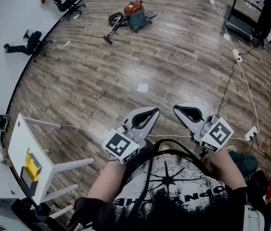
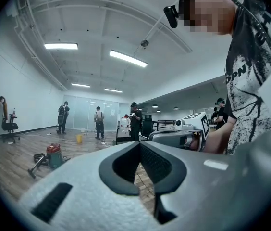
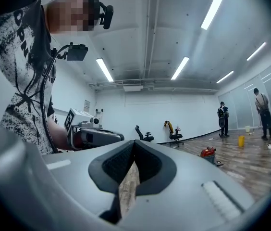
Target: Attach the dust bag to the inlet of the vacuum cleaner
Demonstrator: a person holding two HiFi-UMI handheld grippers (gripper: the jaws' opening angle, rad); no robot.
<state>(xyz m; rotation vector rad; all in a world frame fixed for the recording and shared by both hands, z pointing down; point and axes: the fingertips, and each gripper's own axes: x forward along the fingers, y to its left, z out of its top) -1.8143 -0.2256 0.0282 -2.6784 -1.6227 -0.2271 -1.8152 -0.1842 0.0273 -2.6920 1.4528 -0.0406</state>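
Observation:
The vacuum cleaner [image 1: 134,14], red on top with a teal drum and a dark hose to its left, stands far off on the wood floor. It also shows small in the left gripper view as the vacuum cleaner [image 2: 54,155] and in the right gripper view as the vacuum cleaner [image 3: 208,153]. My left gripper [image 1: 154,111] and right gripper [image 1: 176,109] are held side by side close to my chest, both shut and empty. In their own views, the left gripper [image 2: 139,142] and right gripper [image 3: 133,141] have their tips together. A small white flat piece [image 1: 142,87] lies on the floor between me and the vacuum. I cannot tell whether it is the dust bag.
A white stand [image 1: 30,158] with a yellow part is close at my left. Two office chairs [image 1: 30,44] stand by the curved wall. Cables [image 1: 236,71] and power strips run along the floor at right, near a dark cart [image 1: 243,18]. Several people [image 2: 97,121] stand far back.

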